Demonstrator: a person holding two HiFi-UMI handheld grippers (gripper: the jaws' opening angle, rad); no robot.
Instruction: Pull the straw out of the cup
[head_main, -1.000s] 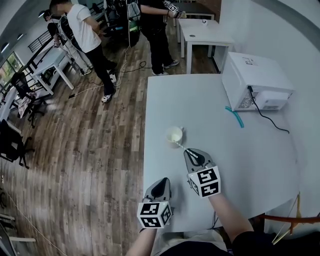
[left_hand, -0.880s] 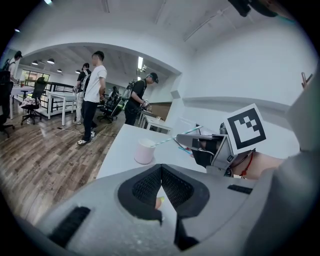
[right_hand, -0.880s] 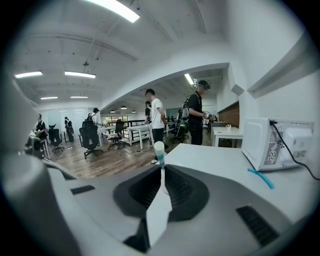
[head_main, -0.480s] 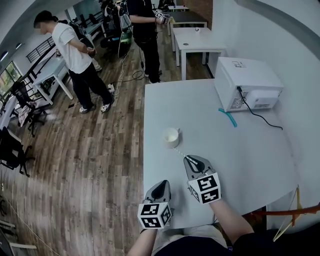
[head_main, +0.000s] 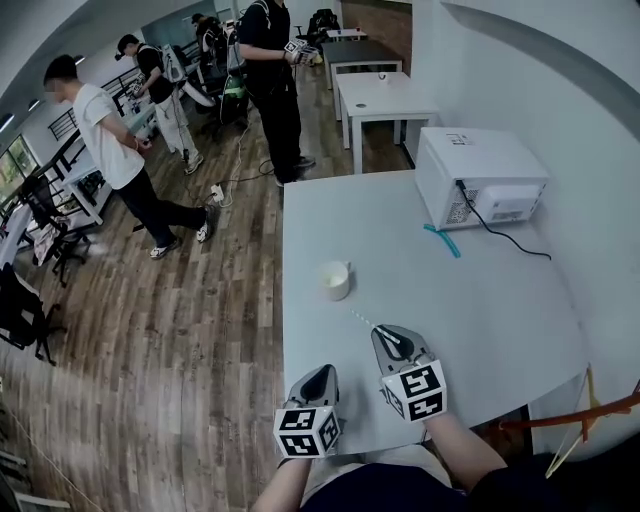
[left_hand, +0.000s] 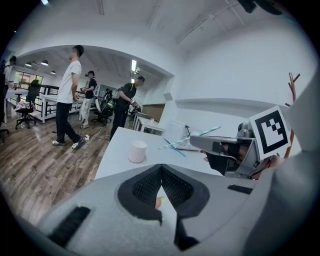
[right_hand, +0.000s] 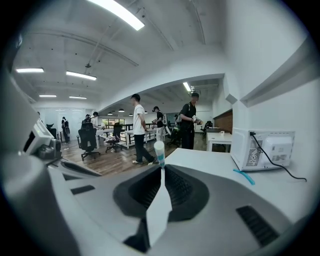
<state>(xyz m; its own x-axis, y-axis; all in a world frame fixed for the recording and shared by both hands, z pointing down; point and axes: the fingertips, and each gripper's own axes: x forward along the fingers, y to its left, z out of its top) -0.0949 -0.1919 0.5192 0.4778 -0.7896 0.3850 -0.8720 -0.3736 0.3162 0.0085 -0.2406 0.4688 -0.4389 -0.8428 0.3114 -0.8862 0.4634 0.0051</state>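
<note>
A white cup (head_main: 336, 280) stands upright on the white table (head_main: 480, 310), with no straw in it. My right gripper (head_main: 387, 335) is nearer me than the cup and shut on a white straw with teal stripes (head_main: 363, 320). The straw hangs clear of the cup, its free end pointing back toward it. In the right gripper view the straw's tip (right_hand: 159, 149) juts out past the closed jaws. My left gripper (head_main: 322, 373) rests shut near the table's front edge with nothing in it. The left gripper view shows the cup (left_hand: 137, 151) and the held straw (left_hand: 189, 137).
A white microwave (head_main: 476, 180) with a black cable stands at the table's back right, and a teal straw (head_main: 443, 241) lies in front of it. Several people stand on the wooden floor (head_main: 150, 330) to the left. Another white table (head_main: 385, 95) stands beyond.
The straw's end was in the cup a second ago and is now out and apart from it. My right gripper drew back toward me with the straw. The left gripper stayed put.
</note>
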